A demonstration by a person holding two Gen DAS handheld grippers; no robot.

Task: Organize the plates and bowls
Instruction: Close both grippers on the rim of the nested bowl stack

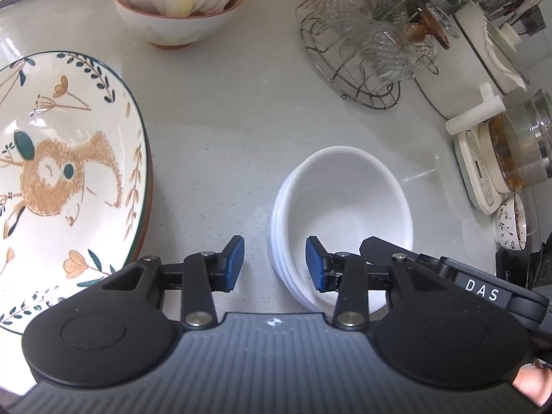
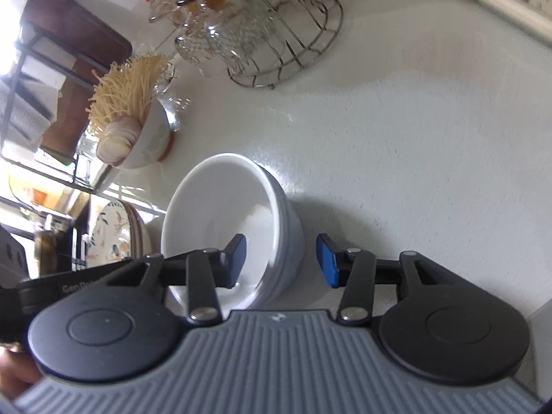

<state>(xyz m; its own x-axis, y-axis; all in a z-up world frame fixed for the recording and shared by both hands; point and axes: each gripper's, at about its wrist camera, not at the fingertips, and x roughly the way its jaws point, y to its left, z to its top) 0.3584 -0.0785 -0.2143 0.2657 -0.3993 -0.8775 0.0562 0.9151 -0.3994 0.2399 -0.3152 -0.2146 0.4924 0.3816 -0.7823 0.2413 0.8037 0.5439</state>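
Left gripper [image 1: 275,264] straddles the near-left rim of the stack of white bowls [image 1: 348,207], one blue pad inside the top bowl, the other outside over the counter [image 1: 220,131]. A gap shows on both sides of the rim, so it is not clenched on anything. Right gripper [image 2: 281,260] does the same on the opposite side: dark pad inside the bowl, blue pad outside, jaws apart and clear of the wall, gripping nothing. The bowl stack sits upright in the middle of the pale counter. To its left lies a large plate with a rabbit design [image 1: 65,172]. Beyond stands a bowl of sliced onion and noodles [image 1: 179,10], and a wire rack of glass cups [image 1: 365,48] at the back.
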